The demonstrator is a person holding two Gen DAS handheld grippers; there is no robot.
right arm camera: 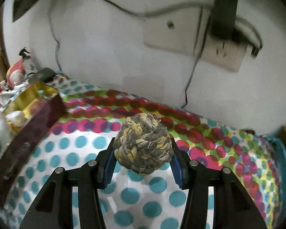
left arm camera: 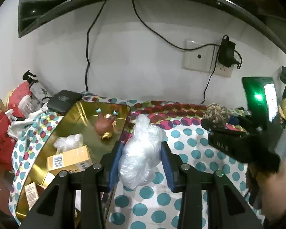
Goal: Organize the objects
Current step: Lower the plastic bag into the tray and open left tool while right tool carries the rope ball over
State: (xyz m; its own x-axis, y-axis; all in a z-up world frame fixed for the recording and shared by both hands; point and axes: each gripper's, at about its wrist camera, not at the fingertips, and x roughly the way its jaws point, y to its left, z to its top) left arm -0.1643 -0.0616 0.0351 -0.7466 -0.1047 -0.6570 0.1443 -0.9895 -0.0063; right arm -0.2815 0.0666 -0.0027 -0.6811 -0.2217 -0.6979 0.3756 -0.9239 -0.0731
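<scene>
Crumpled clear plastic bag [left arm camera: 141,152] sits clamped between the left gripper [left arm camera: 142,160]; the right gripper [right arm camera: 143,158] grips a grey-yellow braided rope ball [right arm camera: 143,145] above the dotted tablecloth [right arm camera: 139,196].

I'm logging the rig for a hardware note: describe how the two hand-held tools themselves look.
Both match. The left tool and right tool each have matte black, angular plastic fingers with triangular cutouts, round silver pivot bolts on the linkage bars, and blue ribbed pads on the inner faces. Seen from the left wrist camera, the right tool's black body carries faint lettering. No cables show on either.
</scene>
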